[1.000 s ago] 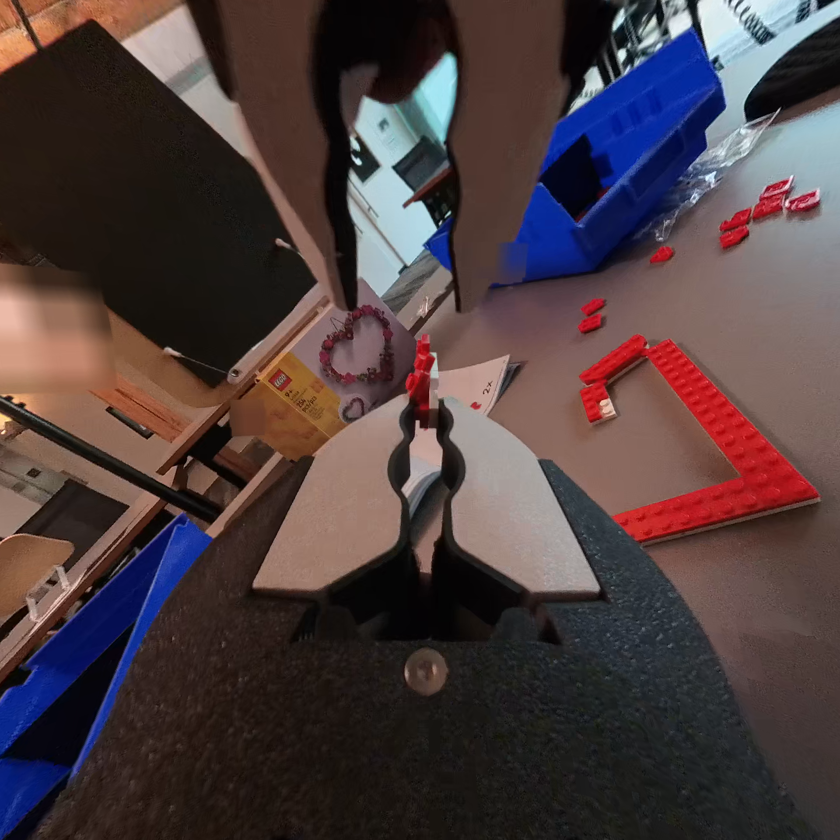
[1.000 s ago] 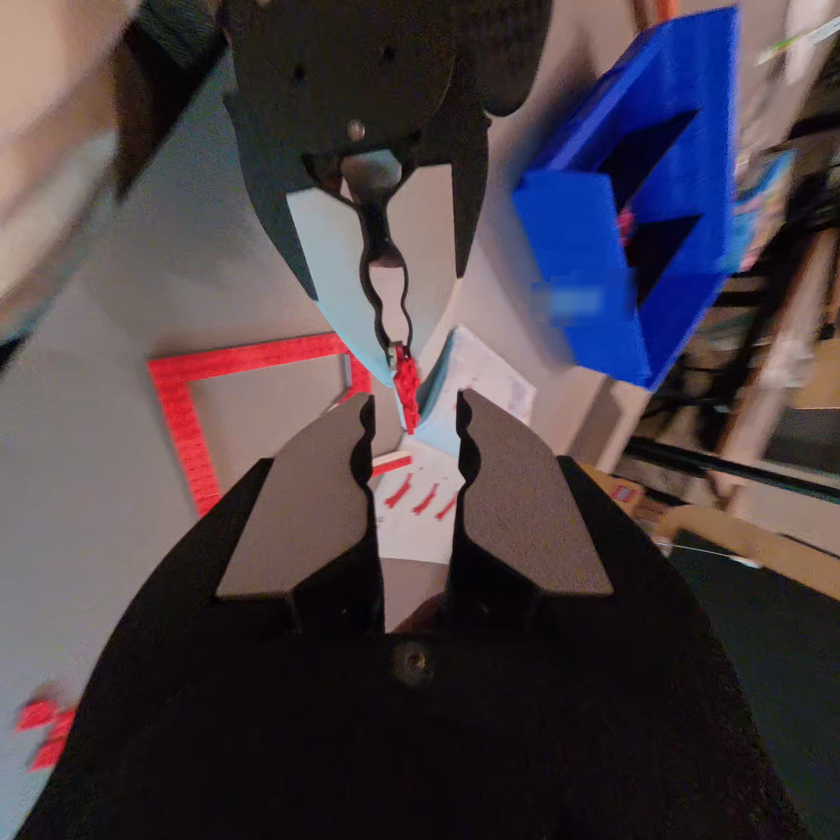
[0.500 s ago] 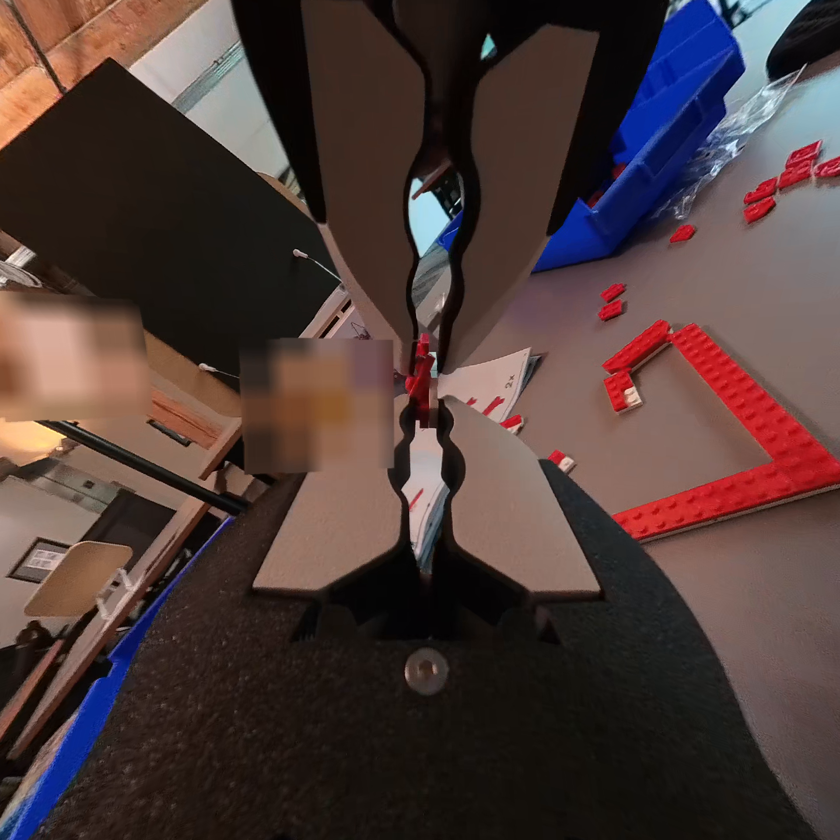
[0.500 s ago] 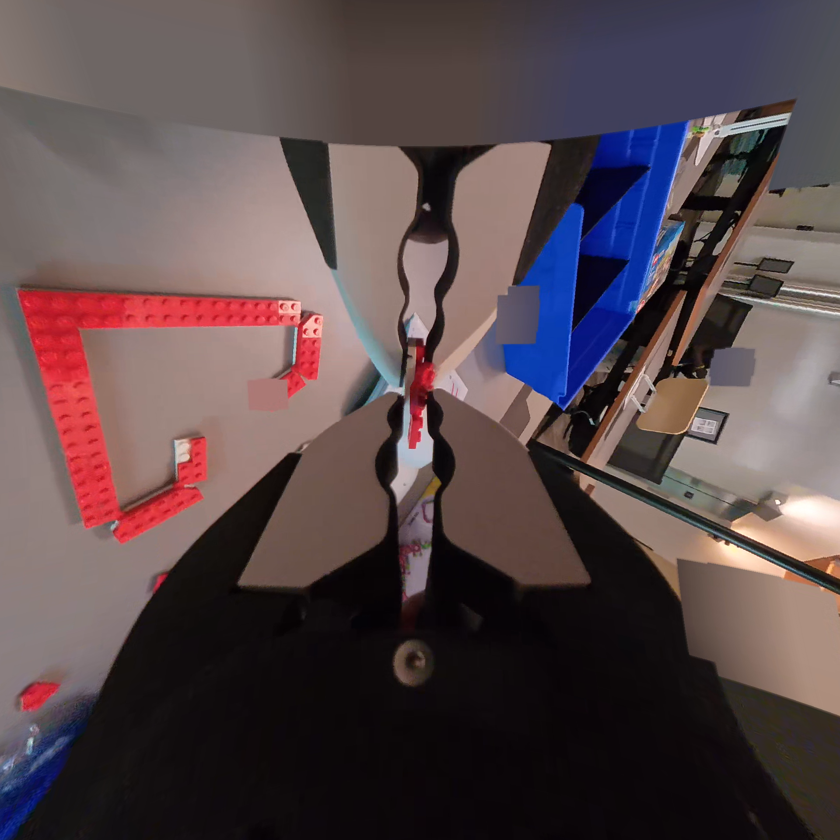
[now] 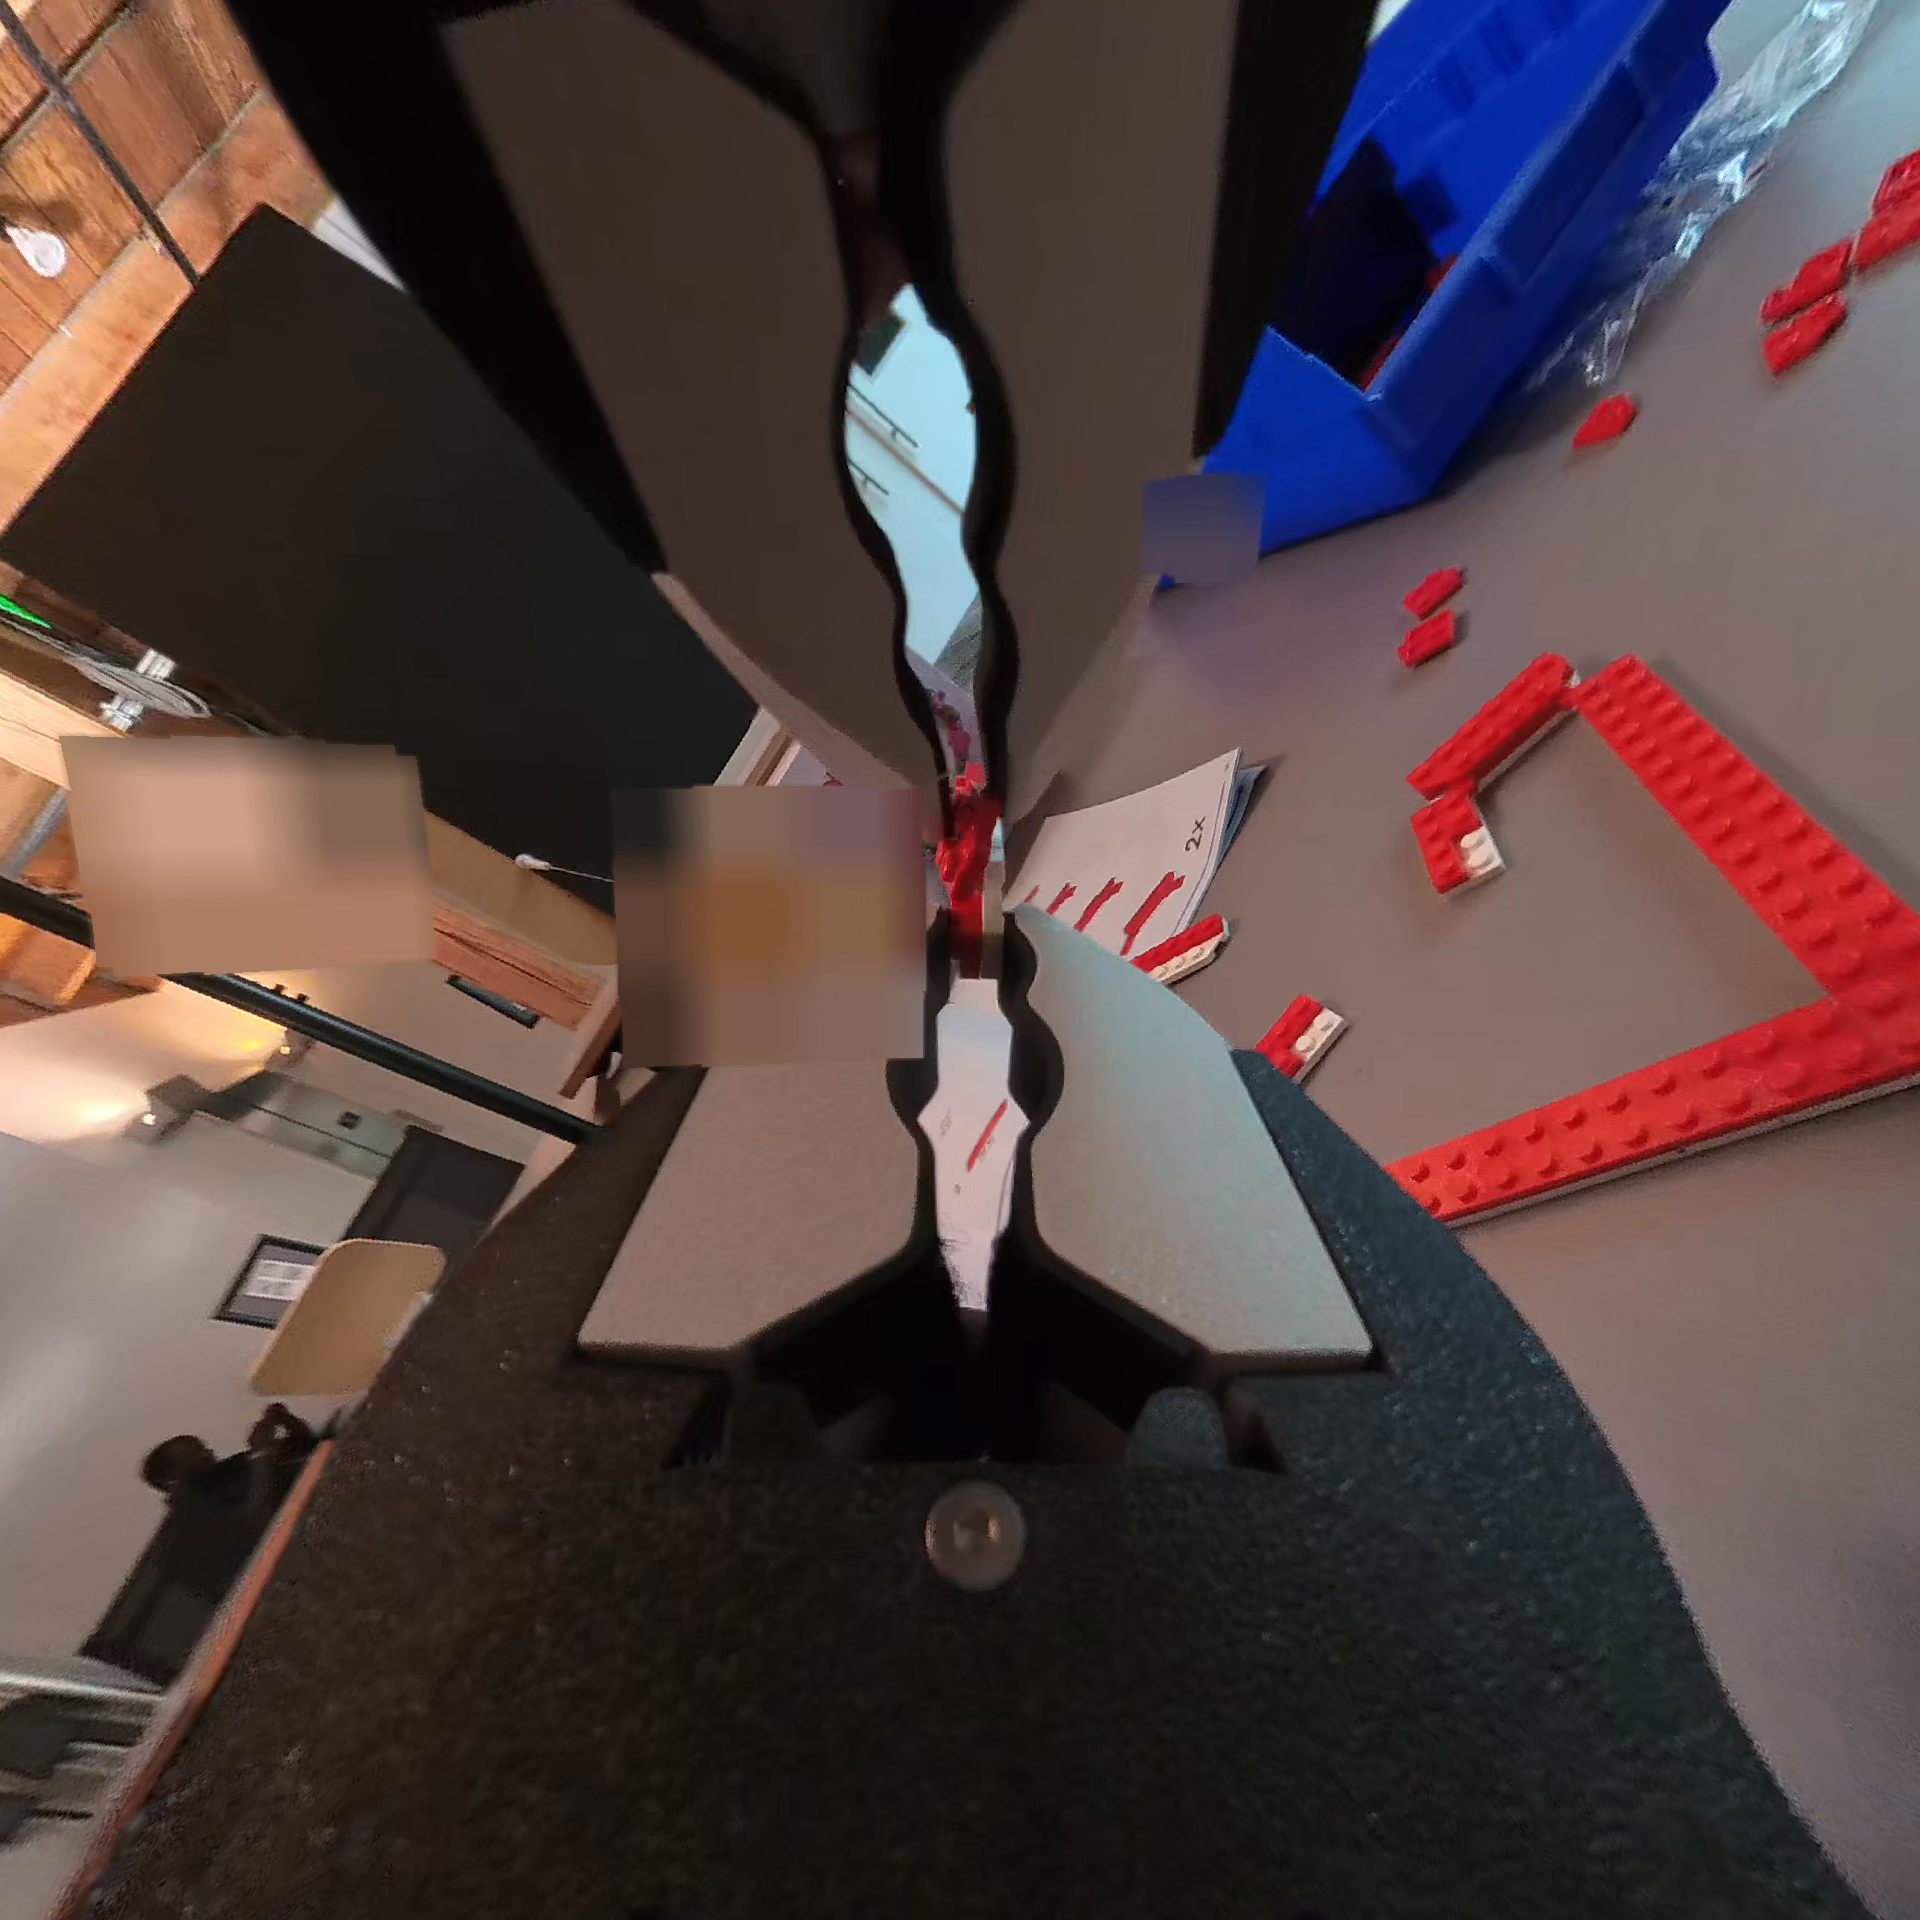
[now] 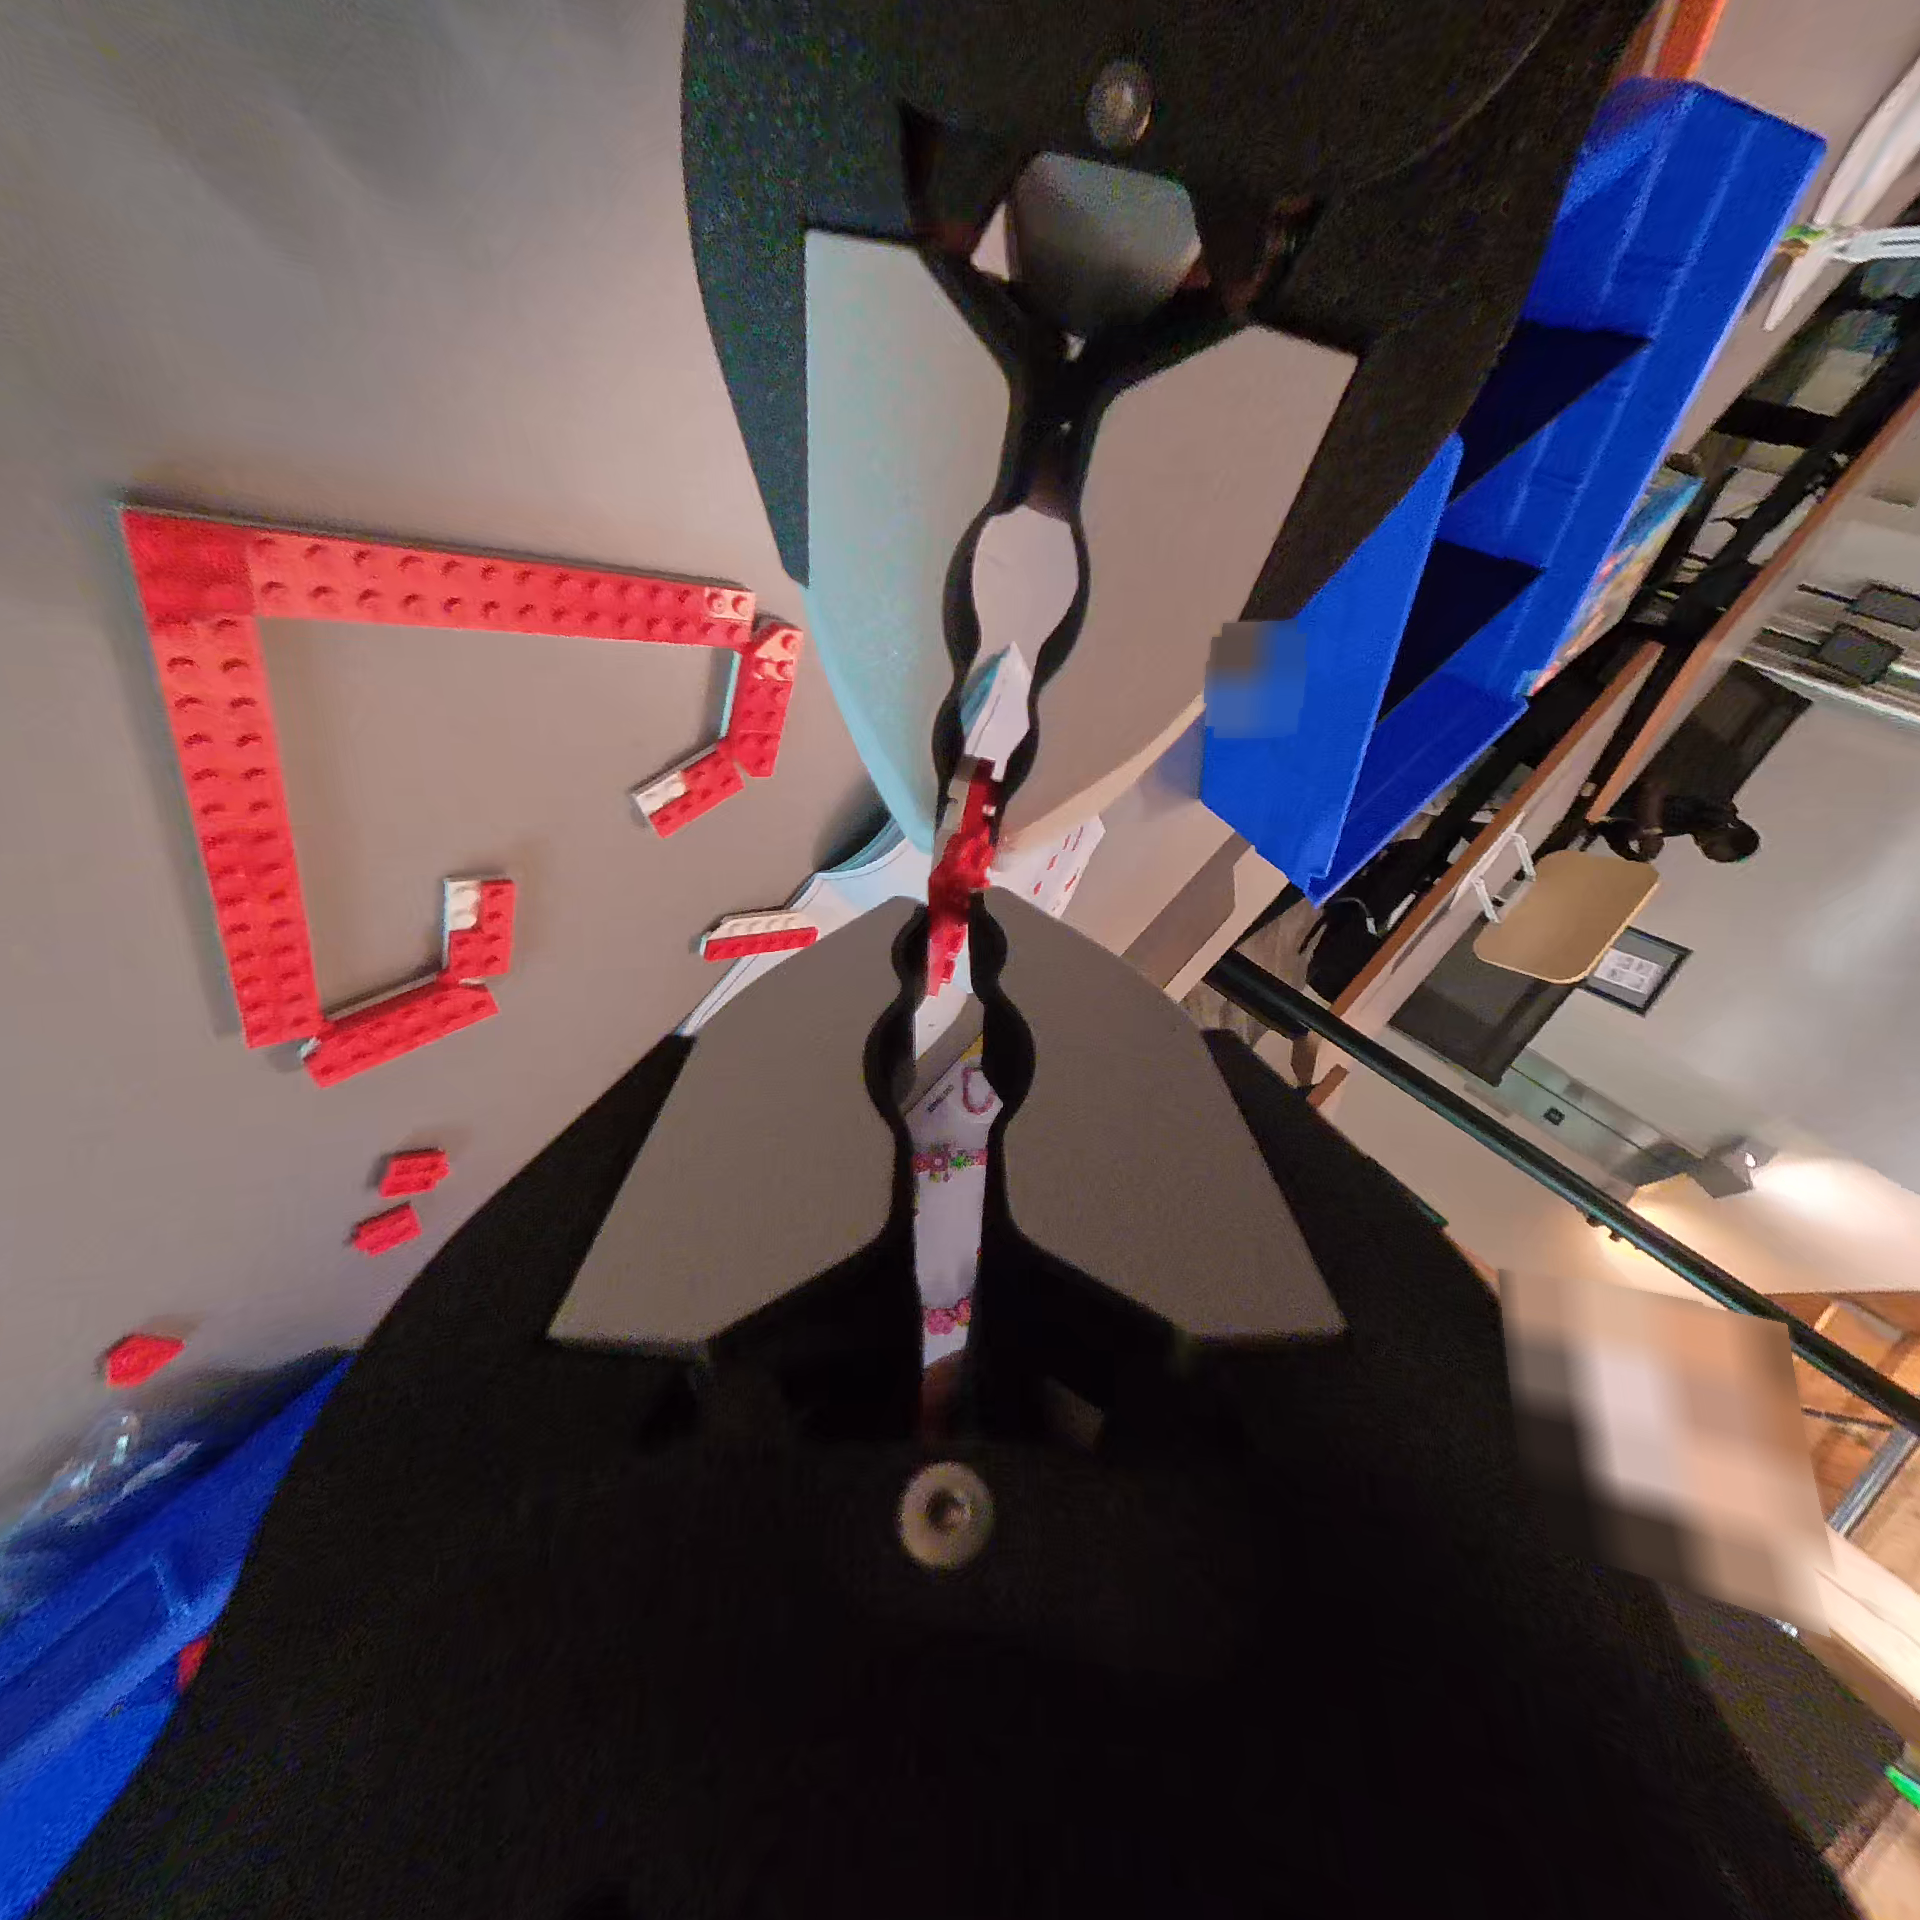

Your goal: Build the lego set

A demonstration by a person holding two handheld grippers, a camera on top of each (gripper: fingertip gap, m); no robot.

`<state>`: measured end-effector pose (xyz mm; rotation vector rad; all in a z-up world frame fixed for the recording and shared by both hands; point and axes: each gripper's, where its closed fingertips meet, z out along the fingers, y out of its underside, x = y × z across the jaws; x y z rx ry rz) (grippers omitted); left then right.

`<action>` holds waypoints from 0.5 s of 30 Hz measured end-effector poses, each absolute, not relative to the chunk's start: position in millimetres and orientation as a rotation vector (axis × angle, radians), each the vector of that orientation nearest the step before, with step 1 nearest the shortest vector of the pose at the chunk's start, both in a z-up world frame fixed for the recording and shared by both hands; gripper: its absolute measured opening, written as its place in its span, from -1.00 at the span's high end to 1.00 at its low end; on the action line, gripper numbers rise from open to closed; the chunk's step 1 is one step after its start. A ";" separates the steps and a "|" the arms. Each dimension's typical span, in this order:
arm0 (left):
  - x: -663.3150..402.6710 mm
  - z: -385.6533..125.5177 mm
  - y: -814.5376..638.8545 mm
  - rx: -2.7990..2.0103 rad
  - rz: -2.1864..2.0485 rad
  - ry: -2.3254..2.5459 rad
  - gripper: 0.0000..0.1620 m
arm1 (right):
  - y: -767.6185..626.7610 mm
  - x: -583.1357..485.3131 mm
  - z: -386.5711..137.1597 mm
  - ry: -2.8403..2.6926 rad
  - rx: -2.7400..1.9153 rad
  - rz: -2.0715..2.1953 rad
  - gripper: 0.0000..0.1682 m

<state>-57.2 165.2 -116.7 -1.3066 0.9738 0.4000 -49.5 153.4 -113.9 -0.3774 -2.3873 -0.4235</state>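
Both tongs, left (image 5: 971, 935) and right (image 6: 948, 925), pinch one small red piece (image 5: 968, 862) (its shape mostly hidden).

A grey counter (image 5: 1714, 1351) filled the right of the left wrist view. Beyond its edge stood a large black panel (image 5: 312, 499) before a brick wall (image 5: 135, 156). A black rail (image 5: 416, 1060) crossed pale walls lit by a warm lamp (image 5: 260, 1023). A tan chair back (image 6: 1564, 914) and a framed picture (image 6: 1642, 971) appeared in the right wrist view.
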 end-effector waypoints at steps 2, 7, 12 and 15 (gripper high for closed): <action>-55.9 -116.7 164.7 -1.295 0.436 0.988 0.90 | 151.5 -47.3 -114.1 -2.436 -0.368 -0.444 0.92; -49.4 -118.9 162.8 -1.267 0.497 1.025 0.90 | 153.1 -41.0 -118.5 -2.562 -0.413 -0.543 0.92; -45.4 -122.2 161.7 -1.293 0.422 1.006 0.90 | 151.9 -36.7 -121.1 -2.627 -0.419 -0.586 0.92; -44.0 -124.5 162.0 -1.321 0.342 0.991 0.90 | 151.9 -35.2 -122.9 -2.647 -0.425 -0.595 0.91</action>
